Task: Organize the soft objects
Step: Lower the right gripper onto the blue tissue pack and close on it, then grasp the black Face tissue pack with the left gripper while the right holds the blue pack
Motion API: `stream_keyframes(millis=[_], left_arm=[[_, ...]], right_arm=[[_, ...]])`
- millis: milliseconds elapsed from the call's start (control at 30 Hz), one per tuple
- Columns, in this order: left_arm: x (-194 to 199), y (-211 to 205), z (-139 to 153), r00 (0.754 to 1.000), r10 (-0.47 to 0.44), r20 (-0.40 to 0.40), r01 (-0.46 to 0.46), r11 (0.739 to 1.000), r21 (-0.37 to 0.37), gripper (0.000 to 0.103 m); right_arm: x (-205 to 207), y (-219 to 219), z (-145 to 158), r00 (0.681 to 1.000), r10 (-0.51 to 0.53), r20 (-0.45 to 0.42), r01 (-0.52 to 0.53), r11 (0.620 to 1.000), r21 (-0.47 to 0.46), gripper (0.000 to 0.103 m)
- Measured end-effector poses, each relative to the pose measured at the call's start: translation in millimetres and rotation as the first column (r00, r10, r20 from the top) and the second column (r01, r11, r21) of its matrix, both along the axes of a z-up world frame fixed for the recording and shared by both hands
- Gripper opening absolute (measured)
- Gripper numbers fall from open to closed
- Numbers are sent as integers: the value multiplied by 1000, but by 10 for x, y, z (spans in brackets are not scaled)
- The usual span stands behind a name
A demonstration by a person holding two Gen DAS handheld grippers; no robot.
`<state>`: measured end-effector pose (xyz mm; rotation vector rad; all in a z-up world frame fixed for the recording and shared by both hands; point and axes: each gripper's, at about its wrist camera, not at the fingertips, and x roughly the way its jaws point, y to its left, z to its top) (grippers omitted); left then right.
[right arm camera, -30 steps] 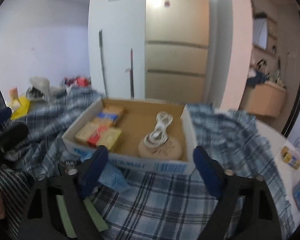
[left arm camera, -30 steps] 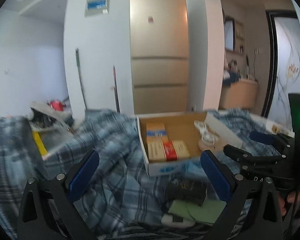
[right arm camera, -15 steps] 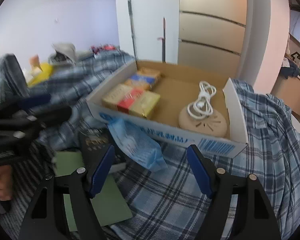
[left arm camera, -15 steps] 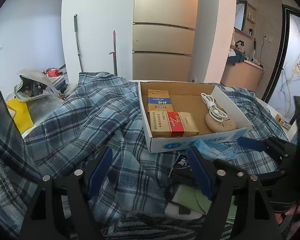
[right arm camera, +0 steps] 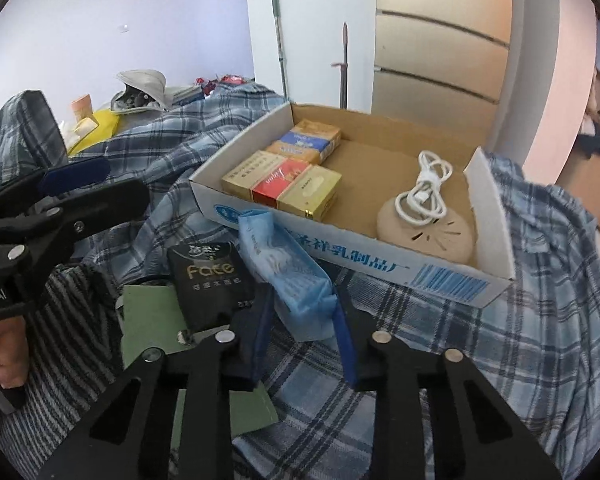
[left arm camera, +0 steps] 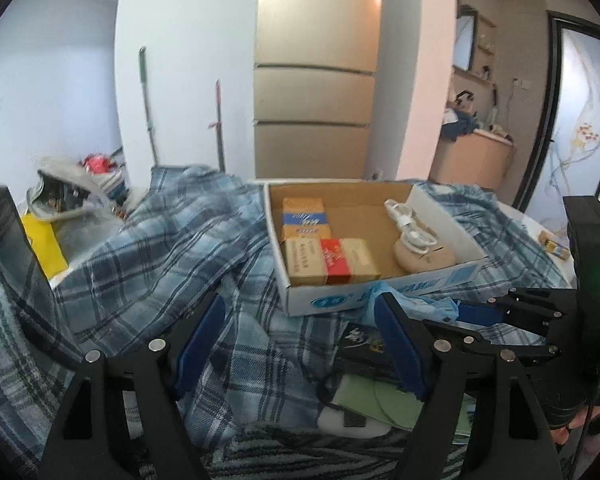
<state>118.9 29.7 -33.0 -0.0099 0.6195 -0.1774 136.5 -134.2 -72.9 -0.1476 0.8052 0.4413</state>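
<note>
Since the right gripper (right arm camera: 302, 320) has just been closing and now pinches only the near end of the blue soft pack (right arm camera: 284, 268), which lies on the plaid cloth (right arm camera: 440, 344) just near of the cardboard box (right arm camera: 380, 264), the limp wrapper may slip out on lifting, or drag the black tissue pack (right arm camera: 210, 280) touching its left; left gripper (left arm camera: 300, 344) spread, holding nothing

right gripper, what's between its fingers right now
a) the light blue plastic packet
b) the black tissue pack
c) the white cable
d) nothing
a: in the right wrist view the right gripper has just been closing, and its pads pinch the near end of the light blue plastic packet lying in front of the cardboard box.
</note>
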Motion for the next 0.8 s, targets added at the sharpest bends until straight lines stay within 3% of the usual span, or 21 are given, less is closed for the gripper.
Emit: stream_keyframes(millis=[167,300,433,633,800], left_arm=[[-71,-144,28,993,-113,16,113,993,15,79],[-20,-217,-19,987,-156,-31,157,988,17,87],[65,-302,-108,977,-191,-96,195,980,30,88],[191,-428,-263,948,-245,-204,258,965,41,88],[238,-492,-362,921,-278,-273,299,954,37,88]], right_arm=[[-130,-122,198,993,-107,42,107,994,6,26],[-299,-379,348,971,-218,98,215,976,44,26],[-373,-651,397,934,-319,157,307,947,100,26],[-354,-769,384,938,-322,127,300,940,165,26],[-413,-673,362,950,-280,140,261,955,143,26]])
